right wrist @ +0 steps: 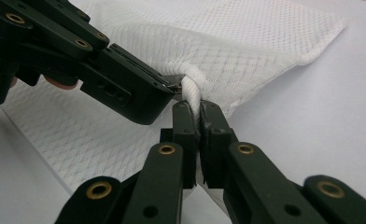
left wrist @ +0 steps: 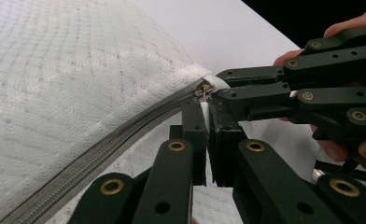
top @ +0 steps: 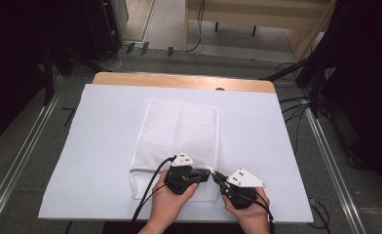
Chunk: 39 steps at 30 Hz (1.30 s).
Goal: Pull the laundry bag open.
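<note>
Bag: we are working on the white mesh zippered laundry bag (top: 179,141), lying flat on the white sheet over the wooden table (top: 179,80), its zipped edge nearest us.
Left gripper: the left gripper (top: 204,171) is pinching narrow on what looks like the small metal zipper pull (left wrist: 203,89) at the grey zipper's (left wrist: 102,149) right end.
Right gripper: the right gripper (top: 217,175) is clamping the bag's white corner tab (right wrist: 191,91), jaws closed on it.
Doing it well: we are judging that the right should anchor the corner taut while the left draws the pull leftward, straight along the teeth, low and steady, without lifting the mesh.
</note>
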Motion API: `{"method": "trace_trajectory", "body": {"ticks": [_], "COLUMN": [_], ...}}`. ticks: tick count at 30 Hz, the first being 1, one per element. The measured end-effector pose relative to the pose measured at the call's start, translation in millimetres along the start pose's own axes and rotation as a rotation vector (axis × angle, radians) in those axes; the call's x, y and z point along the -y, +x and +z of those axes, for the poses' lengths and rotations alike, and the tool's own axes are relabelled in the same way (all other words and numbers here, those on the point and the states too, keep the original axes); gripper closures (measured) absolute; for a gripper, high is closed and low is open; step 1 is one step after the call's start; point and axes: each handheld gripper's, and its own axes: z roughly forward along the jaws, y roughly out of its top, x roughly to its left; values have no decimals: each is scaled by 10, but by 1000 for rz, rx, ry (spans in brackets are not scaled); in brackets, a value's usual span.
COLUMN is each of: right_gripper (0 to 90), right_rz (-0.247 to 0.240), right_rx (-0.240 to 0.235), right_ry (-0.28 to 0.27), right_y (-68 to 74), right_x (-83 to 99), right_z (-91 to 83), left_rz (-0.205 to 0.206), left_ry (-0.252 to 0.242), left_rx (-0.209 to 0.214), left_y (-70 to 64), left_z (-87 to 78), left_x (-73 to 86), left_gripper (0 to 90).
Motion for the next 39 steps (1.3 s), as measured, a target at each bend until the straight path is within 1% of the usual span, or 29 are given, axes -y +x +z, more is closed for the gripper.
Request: {"method": "trace_trajectory", "body": {"ticks": [3,4,7,9,12,15,16,17,18,20,22,24,25,26,27,28,29,30,31,32,33,34,35,36,37,39], "right_gripper": [882,883,883,884,884,884,884,884,884,884,884,885,885,885,885,885,885,886,885,886,886,886,886,886,886,886], "right_rz": [3,7,15,20,33,39,46,53,53,52,51,53,53,58,58,64,68,70,74,79,79,79,79,82,82,79], "right_rx": [9,15,17,26,41,55,62,73,73,81,82,92,92,103,103,110,116,117,119,124,124,126,126,129,129,132], "right_ry": [5,6,7,7,8,11,13,15,15,18,19,22,22,23,23,26,24,24,25,26,26,24,24,23,23,23], "right_y": [-7,-14,-33,-61,-90,-114,-123,-148,-148,-171,-183,-196,-196,-216,-216,-244,-259,-275,-286,-292,-292,-311,-311,-324,-324,-339], "right_x": [-14,-18,-25,-29,-37,-37,-35,-29,-29,-23,-22,-25,-25,-26,-26,-22,-19,-16,-13,-12,-12,-9,-9,-6,-6,-2], "right_z": [-15,-22,-37,-60,-93,-122,-135,-156,-156,-173,-182,-187,-187,-195,-195,-210,-215,-221,-226,-231,-231,-238,-238,-246,-246,-256], "left_rz": [6,7,9,5,5,-3,-1,-6,-6,-18,-21,-25,-27,-45,-45,-66,-66,-77,-79,-86,-86,-93,-93,-103,-103,-108], "left_ry": [6,10,15,16,16,14,15,15,15,15,16,15,16,19,19,17,17,16,14,8,8,-2,-2,-14,-14,-11], "left_rx": [-4,-11,-12,-23,-26,-33,-43,-53,-53,-58,-65,-78,-92,-104,-104,-119,-119,-135,-143,-150,-150,-168,-168,-179,-179,-182], "left_y": [21,28,45,71,101,161,184,233,233,285,335,385,419,510,510,604,604,679,712,735,735,783,783,825,825,858], "left_z": [-17,-30,-52,-95,-135,-204,-231,-293,-293,-361,-430,-502,-541,-624,-624,-715,-715,-811,-862,-912,-912,-1019,-1019,-1108,-1108,-1171], "left_x": [6,8,8,9,18,60,80,124,124,167,205,246,269,320,320,379,379,428,448,464,464,491,491,522,522,557], "left_gripper": [880,880,880,880,880,880,880,879,879,879,879,879,879,880,880,880,880,880,879,880,880,880,880,880,880,880]}}
